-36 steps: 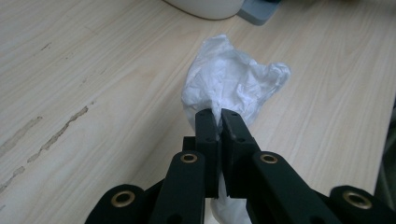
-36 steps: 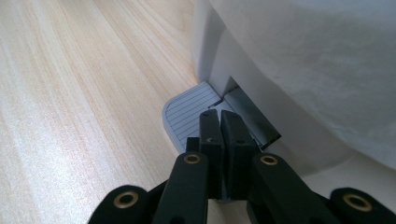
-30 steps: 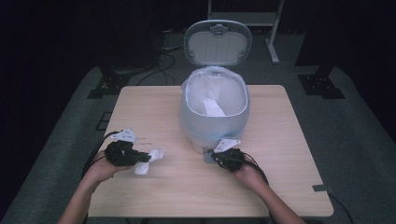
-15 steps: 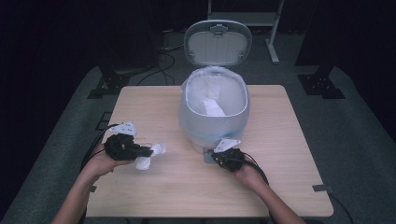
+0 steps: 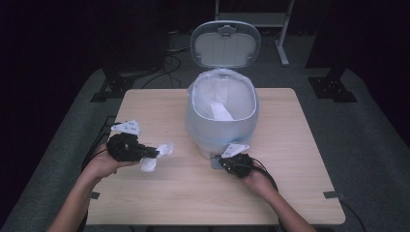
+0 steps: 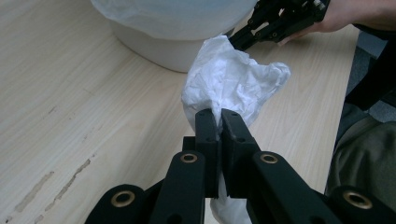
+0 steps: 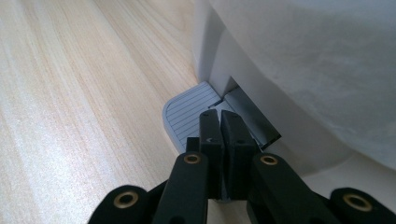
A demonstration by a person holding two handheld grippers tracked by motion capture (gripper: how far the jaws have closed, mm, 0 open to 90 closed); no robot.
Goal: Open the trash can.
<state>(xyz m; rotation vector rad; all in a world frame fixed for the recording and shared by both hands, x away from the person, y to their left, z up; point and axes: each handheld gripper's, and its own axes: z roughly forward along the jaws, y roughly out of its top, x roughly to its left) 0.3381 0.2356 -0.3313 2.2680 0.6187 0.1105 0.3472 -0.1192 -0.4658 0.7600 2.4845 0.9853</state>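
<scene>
Lifted off the table (image 5: pixel 193 193), crumpled tissue (image 6: pixel 233 84) stays pinched between left gripper (image 6: pixel 220 116) jaws.

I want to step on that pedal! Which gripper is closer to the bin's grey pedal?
Right. The right gripper rests shut on the pedal. The left gripper holds crumpled paper off beside the bin.

I'm working in what looks like a recording studio or lab: a lone wooden table (image 5: pixel 290 193) stands on grey carpet (image 5: pixel 367 145). Beyond its far edge, black stand legs (image 5: pixel 333 89), cables (image 5: pixel 169 60) and darkness surround it.
</scene>
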